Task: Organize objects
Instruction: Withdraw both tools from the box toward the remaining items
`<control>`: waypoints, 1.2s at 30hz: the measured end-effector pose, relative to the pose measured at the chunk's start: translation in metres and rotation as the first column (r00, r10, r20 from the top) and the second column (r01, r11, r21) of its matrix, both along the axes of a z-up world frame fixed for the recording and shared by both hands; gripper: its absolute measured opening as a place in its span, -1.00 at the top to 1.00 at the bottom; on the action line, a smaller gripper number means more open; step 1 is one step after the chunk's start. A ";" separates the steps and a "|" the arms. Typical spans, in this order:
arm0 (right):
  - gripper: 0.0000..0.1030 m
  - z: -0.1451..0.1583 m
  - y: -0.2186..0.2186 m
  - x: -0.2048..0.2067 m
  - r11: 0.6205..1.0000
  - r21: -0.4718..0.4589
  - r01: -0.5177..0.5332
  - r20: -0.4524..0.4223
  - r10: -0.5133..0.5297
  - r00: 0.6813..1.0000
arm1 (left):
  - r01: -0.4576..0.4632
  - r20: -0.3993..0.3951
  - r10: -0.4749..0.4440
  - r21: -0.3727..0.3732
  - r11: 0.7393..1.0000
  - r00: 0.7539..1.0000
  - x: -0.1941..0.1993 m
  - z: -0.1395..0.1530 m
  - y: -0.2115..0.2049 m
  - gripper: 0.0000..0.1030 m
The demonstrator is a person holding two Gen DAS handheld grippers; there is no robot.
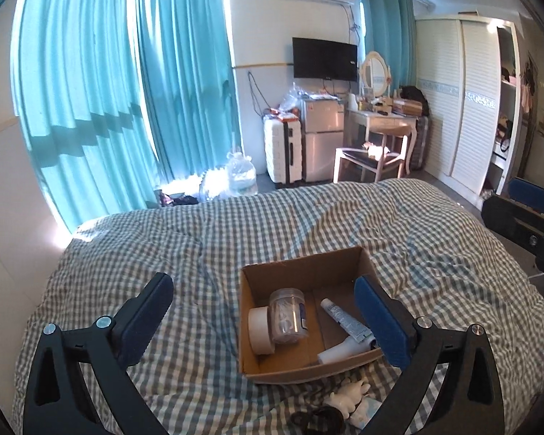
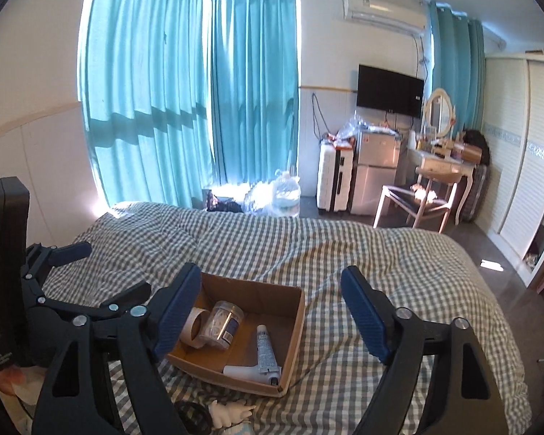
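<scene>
A cardboard box [image 1: 310,264] sits on the bed [image 1: 235,224]. In it, as the left wrist view shows it, a roll of tape [image 1: 258,330] lies at the left touching a jar [image 1: 288,315] on its side, with a tube [image 1: 344,319] to the right and a white tool [image 1: 339,351] along the near wall. Just before the box lies a small white toy [image 1: 348,395], and beyond the bed stand a suitcase [image 1: 283,152], a fridge [image 1: 322,137] and a chair [image 1: 370,159].

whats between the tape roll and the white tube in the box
The clear plastic jar lies between the tape roll and the white tube, beside the roll; clearest in the left wrist view.
</scene>
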State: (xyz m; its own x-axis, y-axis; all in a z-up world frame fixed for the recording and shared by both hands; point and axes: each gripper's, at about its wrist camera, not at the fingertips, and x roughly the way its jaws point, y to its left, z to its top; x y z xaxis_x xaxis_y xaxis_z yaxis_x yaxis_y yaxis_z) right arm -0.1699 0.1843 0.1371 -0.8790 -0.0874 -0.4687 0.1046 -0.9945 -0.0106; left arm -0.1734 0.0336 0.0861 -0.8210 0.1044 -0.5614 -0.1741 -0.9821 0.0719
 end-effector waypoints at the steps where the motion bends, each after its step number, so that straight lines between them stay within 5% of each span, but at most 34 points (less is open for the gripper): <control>1: -0.55 0.004 -0.001 0.007 1.000 0.007 -0.001 -0.007 0.001 1.000 | -0.008 -0.005 0.008 0.008 1.000 1.000 0.006 0.004 -0.003 -1.00; 10: -0.74 0.012 -0.010 0.071 0.997 0.070 -0.038 -0.048 0.041 0.998 | -0.068 -0.026 0.069 0.035 0.997 0.997 0.051 0.010 -0.021 -1.00; 18: -0.75 -0.022 -0.010 0.099 0.990 0.095 -0.104 -0.017 0.106 0.994 | -0.129 -0.019 0.130 0.018 0.991 0.991 0.081 -0.018 -0.022 -1.00; 24: -0.75 -0.056 -0.008 0.098 0.985 0.086 -0.146 0.019 0.145 0.989 | -0.191 -0.004 0.191 -0.040 0.981 0.982 0.087 -0.064 -0.016 -1.00; 36: -0.75 -0.172 -0.011 0.077 0.973 0.067 -0.219 0.227 0.199 0.953 | -0.154 0.194 0.163 -0.062 0.986 0.967 0.097 -0.169 -0.001 -1.00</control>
State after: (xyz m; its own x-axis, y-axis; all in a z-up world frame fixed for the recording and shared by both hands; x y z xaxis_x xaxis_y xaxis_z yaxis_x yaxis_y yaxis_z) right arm -0.0926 0.1738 -0.0344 -0.7213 -0.2068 -0.6610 0.3196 -0.9461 -0.0528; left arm -0.0764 0.0322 -0.0828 -0.6969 -0.0477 -0.7155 -0.0320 -0.9947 0.0975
